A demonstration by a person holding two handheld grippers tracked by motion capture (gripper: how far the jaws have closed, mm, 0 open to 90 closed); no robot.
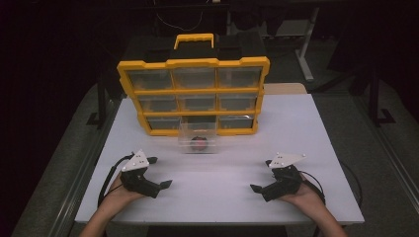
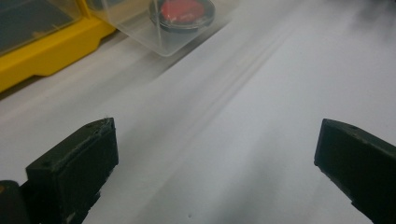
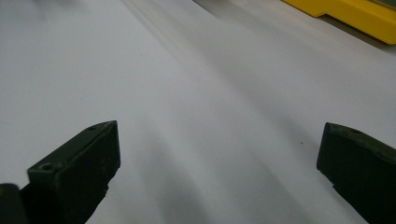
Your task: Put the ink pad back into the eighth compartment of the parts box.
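Drawer (image 1: 198, 139), high view: clear, pulled out from the bottom middle slot of the yellow organizer (image 1: 193, 94), resting on the white table (image 1: 217, 187) with a red-and-black disc (image 1: 199, 143) inside.
Left gripper (image 1: 161, 173), high view: near the table's front left, well apart from the drawer, jaws spread, nothing between them.
Right gripper (image 1: 263, 175), high view: front right, jaws likewise spread and empty.
Left gripper view: drawer and disc ahead, up left; bare table between wide jaws.
Right gripper view: jaws wide over bare table, organizer's yellow edge far off.
Step, by judgement: drawer out and let go, both hands parked.
Next move: likely reach to the drawer front, then push it level into its slot or pick out the disc.
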